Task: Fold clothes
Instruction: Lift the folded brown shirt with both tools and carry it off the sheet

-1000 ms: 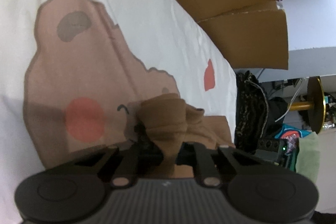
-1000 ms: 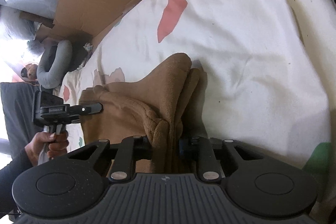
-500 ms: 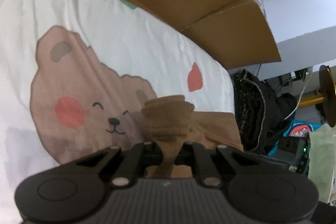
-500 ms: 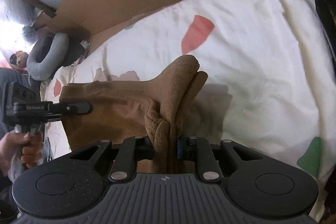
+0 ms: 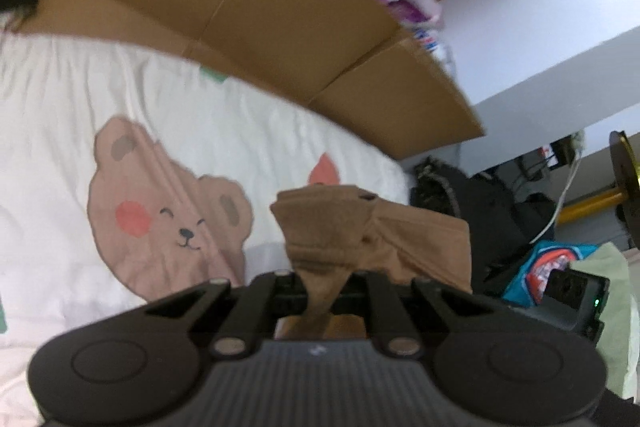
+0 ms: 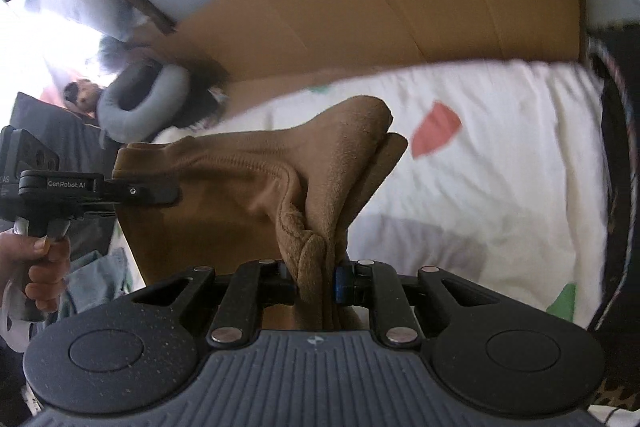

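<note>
The brown garment hangs in the air above the bed, stretched between two tongs. The right gripper is clamped on a bunched corner; the left gripper pinches another corner flat, and shows in the right view as a black tool held by a hand. Holding two corners apart probably lets the cloth hang straight before it is laid down for a fold. The white sheet with the bear print lies bare below, giving room; cardboard borders the far edge, and dark clothes crowd one side.
</note>
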Tool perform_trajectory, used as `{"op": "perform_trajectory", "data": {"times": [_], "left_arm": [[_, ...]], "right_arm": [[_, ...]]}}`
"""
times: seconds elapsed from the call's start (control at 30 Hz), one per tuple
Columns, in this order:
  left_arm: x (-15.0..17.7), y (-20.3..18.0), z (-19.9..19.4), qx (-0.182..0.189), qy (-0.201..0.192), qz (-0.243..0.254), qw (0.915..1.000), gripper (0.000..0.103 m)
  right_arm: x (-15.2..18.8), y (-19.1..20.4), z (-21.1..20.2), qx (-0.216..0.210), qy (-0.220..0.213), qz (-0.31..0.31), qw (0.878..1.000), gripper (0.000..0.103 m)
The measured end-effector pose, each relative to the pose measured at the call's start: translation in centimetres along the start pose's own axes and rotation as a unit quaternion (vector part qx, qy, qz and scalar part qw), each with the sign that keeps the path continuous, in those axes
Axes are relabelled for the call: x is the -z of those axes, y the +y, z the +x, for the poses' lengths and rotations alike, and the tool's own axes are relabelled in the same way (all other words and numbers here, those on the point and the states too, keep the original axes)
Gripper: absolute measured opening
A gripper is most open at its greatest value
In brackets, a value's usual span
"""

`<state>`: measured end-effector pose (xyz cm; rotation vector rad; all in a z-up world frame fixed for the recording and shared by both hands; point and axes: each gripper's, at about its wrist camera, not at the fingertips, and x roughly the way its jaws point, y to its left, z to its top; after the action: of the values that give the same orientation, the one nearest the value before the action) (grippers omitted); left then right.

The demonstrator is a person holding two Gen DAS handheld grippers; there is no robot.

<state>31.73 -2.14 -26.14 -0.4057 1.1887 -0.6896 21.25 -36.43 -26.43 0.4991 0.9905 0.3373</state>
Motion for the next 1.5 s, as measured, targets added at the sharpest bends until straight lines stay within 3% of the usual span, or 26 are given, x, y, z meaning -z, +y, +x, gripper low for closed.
{"op": "perform_trajectory", "data": {"times": [0.2,0.53,1.17,1.5], "left_arm": [[-1.7,-5.6,-6.1,0.006,-0.061,0.026,0.9978,0.006],[-4.5,-16.3,-16.5,0.014,-0.142,0.078,0.9867,0.006],[-2.1,-26.8,-25.4,-0.002,-0.17,0.097,0.9807,0.006],[-1.3,-30.3,-26.4,0.005,-0.172,0.1,0.9799,0.006]], "right_arm": [[-2.7,4.0,-5.9,-0.006,-0.052,-0.028,0.998,0.015],[-8.3,10.4,-17.1,-0.011,-0.141,-0.069,0.988,0.015],[-10.1,20.3,-30.2,-0.002,-0.181,-0.116,0.976,0.015],[-9.7,20.9,-35.3,0.006,-0.201,-0.123,0.972,0.015]]}}
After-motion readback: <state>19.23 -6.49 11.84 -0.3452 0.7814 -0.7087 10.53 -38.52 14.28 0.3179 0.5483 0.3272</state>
